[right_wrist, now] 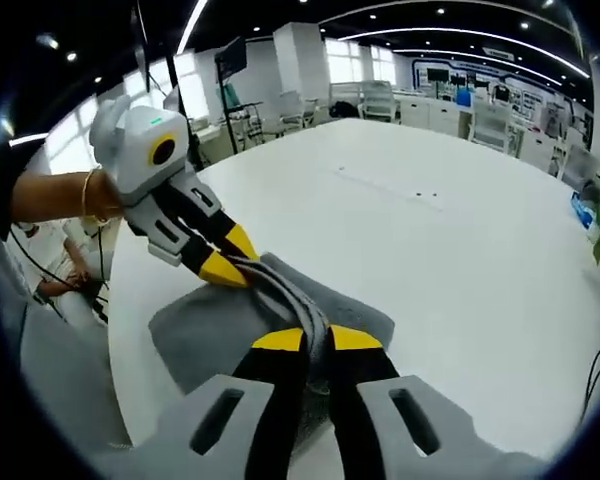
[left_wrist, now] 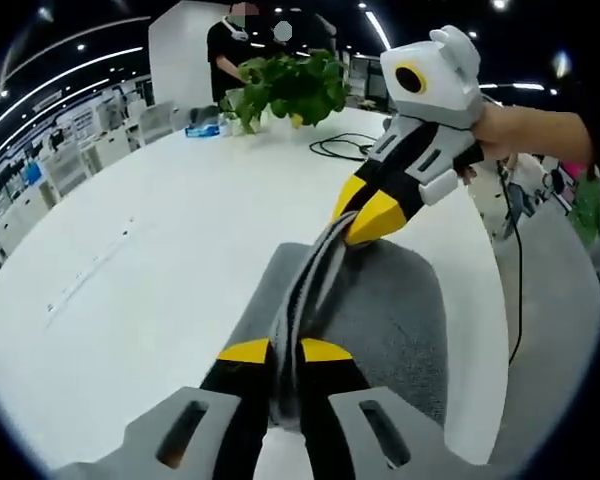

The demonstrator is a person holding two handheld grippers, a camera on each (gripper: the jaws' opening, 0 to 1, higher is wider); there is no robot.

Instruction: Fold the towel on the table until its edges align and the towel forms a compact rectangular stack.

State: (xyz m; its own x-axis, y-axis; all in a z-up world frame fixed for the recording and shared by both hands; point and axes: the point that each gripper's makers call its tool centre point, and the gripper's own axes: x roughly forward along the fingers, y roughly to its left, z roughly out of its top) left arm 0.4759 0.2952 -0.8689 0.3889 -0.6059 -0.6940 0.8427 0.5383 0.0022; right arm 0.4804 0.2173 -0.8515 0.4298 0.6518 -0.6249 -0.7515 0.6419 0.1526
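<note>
- the white table (left_wrist: pixel 160 260) spreads wide, and the grey towel (left_wrist: pixel 400 320) lies near its right edge in the left gripper view.
- the left gripper (left_wrist: pixel 285 350) has its yellow-tipped jaws pinched narrow on a raised fold of the towel.
- the right gripper (left_wrist: pixel 365 215), held by a hand (left_wrist: pixel 515 130), clamps the far end of that same fold.
- a leafy plant (left_wrist: pixel 290 85) and a black cable (left_wrist: pixel 345 148) sit far across the table.
</note>
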